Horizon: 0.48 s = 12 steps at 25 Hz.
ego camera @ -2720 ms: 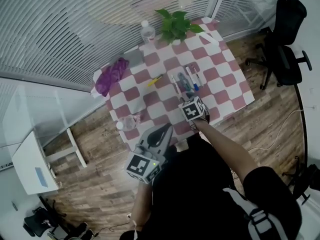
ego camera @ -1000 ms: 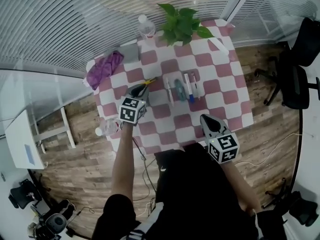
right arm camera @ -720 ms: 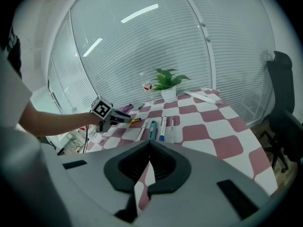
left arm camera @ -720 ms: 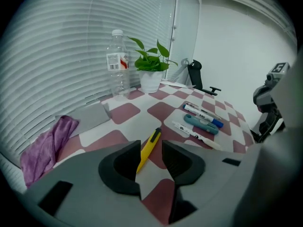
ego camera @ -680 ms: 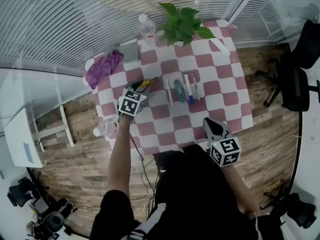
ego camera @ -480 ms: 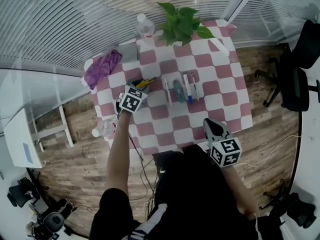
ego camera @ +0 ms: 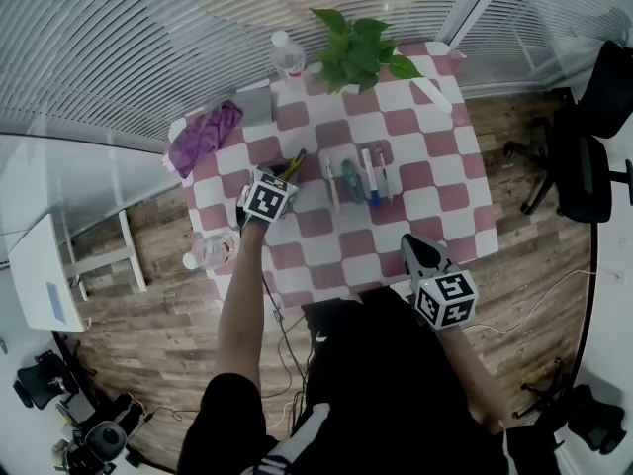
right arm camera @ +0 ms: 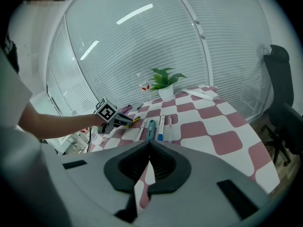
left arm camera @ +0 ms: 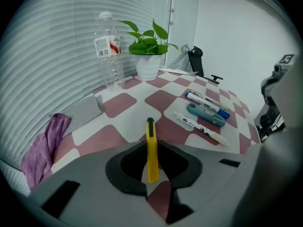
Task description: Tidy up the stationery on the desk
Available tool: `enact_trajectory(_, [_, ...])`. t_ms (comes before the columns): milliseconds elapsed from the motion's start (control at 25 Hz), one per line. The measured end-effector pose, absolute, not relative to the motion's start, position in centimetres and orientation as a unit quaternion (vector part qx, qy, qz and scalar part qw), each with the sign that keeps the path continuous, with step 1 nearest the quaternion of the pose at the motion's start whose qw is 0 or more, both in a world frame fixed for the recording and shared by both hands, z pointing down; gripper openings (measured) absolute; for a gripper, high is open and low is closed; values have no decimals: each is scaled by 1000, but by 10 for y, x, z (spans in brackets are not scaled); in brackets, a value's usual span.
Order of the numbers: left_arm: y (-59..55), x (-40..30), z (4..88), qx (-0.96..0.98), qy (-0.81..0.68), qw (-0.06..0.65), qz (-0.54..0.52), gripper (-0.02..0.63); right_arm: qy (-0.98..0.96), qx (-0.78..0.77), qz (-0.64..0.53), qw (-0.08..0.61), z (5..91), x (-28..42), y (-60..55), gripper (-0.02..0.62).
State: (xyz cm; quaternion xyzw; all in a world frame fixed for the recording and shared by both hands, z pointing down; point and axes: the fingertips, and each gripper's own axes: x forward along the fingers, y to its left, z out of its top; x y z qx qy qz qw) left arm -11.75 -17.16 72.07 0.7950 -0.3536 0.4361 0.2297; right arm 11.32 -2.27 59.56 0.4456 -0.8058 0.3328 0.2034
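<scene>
Left claw [left arm camera: 151, 144] clamped on yellow utility knife [left arm camera: 152, 163], left of frame centre over checked counter [ego camera: 440, 178]; right claw [right arm camera: 148, 148] closed, empty, lower right; pens [ego camera: 370, 176] in row at centre.

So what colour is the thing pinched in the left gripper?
The tool is yellow with a black tip, clearest in the left gripper view.

1. Bright, even daylight. Strip-light glare [right arm camera: 135, 13] sits at 11 o'clock in the right gripper view.
2. Heavy fisheye: blinds [ego camera: 148, 38] bow, and gripper-view corners vignette black.
3. Shadows on the surface [ego camera: 435, 166] are soft. The left gripper [left arm camera: 151, 148] body is slightly defocused.
</scene>
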Motion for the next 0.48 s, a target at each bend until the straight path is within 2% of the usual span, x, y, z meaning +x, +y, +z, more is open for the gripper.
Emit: enact_trajectory(480, [-146, -108, 717, 734, -451, 337, 380, 84, -818, 434, 331, 180, 580, 99, -36, 21])
